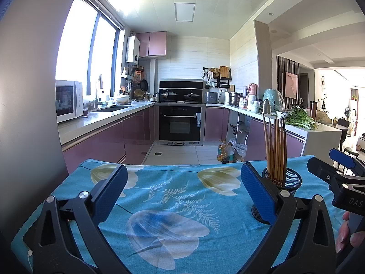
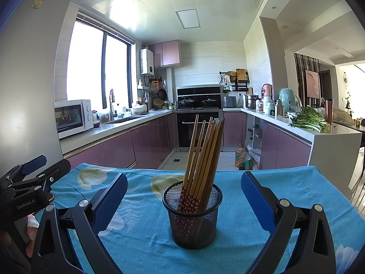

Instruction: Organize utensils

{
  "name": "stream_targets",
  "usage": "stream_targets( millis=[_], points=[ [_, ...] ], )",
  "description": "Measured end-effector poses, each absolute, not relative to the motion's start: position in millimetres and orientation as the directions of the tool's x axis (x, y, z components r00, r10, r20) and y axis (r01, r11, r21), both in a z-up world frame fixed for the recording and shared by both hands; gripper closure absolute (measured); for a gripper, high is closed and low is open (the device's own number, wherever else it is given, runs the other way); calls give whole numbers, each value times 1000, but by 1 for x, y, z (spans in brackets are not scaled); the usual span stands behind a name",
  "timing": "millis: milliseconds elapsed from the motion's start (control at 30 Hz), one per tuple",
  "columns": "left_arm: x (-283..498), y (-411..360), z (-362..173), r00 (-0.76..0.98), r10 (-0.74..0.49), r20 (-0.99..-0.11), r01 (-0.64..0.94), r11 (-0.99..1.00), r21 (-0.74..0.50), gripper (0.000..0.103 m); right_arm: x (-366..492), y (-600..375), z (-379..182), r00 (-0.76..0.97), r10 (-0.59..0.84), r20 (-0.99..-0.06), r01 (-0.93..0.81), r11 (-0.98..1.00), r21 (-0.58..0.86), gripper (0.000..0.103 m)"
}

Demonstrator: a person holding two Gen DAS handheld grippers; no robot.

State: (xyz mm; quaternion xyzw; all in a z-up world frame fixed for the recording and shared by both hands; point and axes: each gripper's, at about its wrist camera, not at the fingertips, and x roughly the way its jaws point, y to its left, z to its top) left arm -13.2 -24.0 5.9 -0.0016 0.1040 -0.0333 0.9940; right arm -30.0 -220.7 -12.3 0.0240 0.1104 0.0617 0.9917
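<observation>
Wooden chopsticks (image 2: 200,157), mesh holder (image 2: 192,217), floral cloth (image 2: 146,235)

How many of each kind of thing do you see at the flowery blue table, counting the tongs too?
Chopsticks: 6 that I can tell apart; they overlap, so maybe more
Black mesh cup: 1
Blue tablecloth: 1
Tongs: 2, the left tongs and the right tongs, both open
Total: 10

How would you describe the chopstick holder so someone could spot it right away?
Find the table under the blue floral cloth. On it stands a round black mesh cup, directly ahead of the open right gripper. It alone holds wooden chopsticks, leaning, patterned red ends down.
</observation>
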Motion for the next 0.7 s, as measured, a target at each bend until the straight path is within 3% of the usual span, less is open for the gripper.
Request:
stream_targets(
  millis=[500, 700],
  points=[
    [-11, -27, 2, 972, -62, -227, 66, 998, 8, 5, -29, -225, -16, 967, 115, -226, -103, 993, 63, 7],
    [10, -10, -8, 946, -49, -322, 48, 999, -12, 5, -14, -269, -37, 936, -32, -349, 41, 999, 18, 7]
  ],
)
